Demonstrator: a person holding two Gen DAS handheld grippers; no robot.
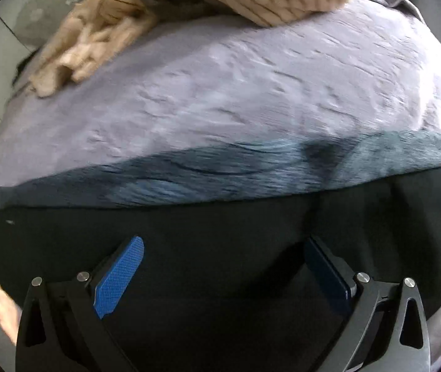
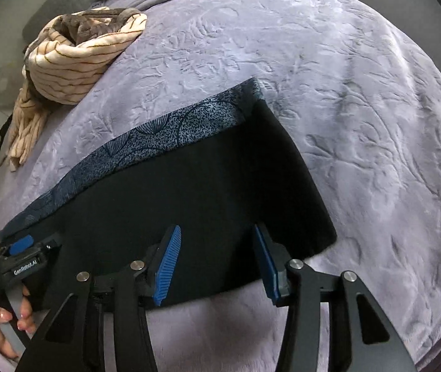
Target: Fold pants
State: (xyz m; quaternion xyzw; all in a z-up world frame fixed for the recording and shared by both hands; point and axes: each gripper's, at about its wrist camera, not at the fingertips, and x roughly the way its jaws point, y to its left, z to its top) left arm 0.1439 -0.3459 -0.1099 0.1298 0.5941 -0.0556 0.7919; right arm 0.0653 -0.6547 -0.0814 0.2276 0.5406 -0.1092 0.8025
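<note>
White "GenRobot.AI" lettering marks the left gripper (image 2: 19, 246) at eight o'clock; both grippers' fingers (image 2: 167, 266) gape empty over black folded pants (image 2: 189, 192) on the lilac bed (image 2: 359, 108).

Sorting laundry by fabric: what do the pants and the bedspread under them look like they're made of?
Pants: seemingly a smooth, matte black knit with no visible texture; the patterned band along one edge looks like printed blue woven or jersey.
Bedspread: probably plush lilac fleece or velvet, going by its soft sheen and embossed leaf pattern.
</note>
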